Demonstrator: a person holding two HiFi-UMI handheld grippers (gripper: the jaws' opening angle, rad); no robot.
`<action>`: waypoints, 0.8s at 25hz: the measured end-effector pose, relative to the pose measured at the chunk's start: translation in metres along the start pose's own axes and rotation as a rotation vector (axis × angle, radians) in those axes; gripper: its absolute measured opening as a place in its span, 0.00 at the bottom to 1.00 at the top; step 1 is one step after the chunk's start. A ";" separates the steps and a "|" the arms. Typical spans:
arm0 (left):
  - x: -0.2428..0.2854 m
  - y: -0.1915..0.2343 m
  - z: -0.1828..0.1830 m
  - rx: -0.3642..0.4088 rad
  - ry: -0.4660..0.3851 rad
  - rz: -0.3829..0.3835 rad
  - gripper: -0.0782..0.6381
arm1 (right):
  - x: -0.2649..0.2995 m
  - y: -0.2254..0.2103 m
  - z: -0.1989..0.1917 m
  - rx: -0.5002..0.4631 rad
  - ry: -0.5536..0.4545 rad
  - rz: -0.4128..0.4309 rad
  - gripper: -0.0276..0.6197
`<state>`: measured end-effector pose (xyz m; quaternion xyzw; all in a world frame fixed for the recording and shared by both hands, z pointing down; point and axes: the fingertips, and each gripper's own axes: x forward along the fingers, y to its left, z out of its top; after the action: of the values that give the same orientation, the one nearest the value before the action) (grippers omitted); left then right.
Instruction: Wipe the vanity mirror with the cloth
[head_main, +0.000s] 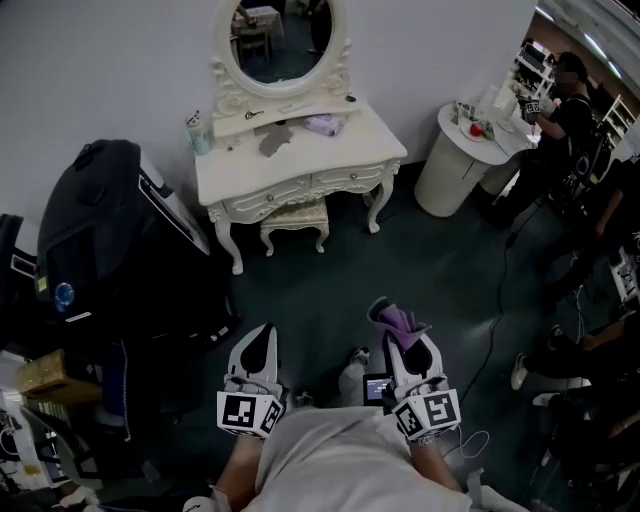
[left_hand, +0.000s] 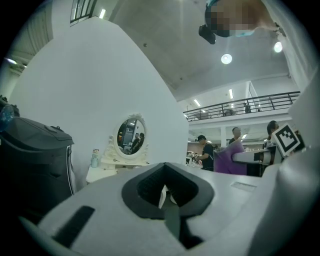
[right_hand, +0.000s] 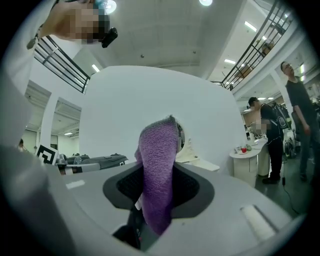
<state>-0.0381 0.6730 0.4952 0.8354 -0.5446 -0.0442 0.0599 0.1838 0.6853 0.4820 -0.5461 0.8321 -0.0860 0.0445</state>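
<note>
Right gripper (head_main: 388, 318) (right_hand: 150, 210): jaws closed on purple cloth (head_main: 402, 322) (right_hand: 159, 167). Cloth pinched between the fingers, free end standing up and forward past the fingertips.

Left gripper (head_main: 263, 338) (left_hand: 167, 200): jaws together, nothing between them.

Both held low, side by side, close to the body, fingertips pointing forward.

Well ahead of both sets of fingertips: vanity mirror (head_main: 283, 38) (left_hand: 131, 137), oval, white ornate frame, upright on white dressing table (head_main: 300, 165). Cloth and mirror well apart. In right gripper view, mirror mostly hidden behind the raised cloth.

Small stool (head_main: 293, 222) tucked under the table front.

Left of the left fingers: large black bag (head_main: 110, 235).

Ahead and right of the right fingers: round white table (head_main: 462, 160), person (head_main: 560, 110) standing just beside it.
</note>
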 end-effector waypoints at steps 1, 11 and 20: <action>0.005 0.002 0.000 -0.003 -0.001 0.007 0.11 | 0.005 -0.005 0.000 0.010 0.003 0.000 0.27; 0.083 0.045 0.013 -0.003 -0.016 0.160 0.11 | 0.119 -0.059 -0.003 0.060 0.062 0.084 0.27; 0.192 0.062 0.029 -0.043 -0.056 0.269 0.11 | 0.245 -0.125 0.032 0.033 0.052 0.231 0.27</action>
<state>-0.0208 0.4707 0.4742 0.7517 -0.6522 -0.0707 0.0680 0.2036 0.4088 0.4799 -0.4432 0.8889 -0.1080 0.0416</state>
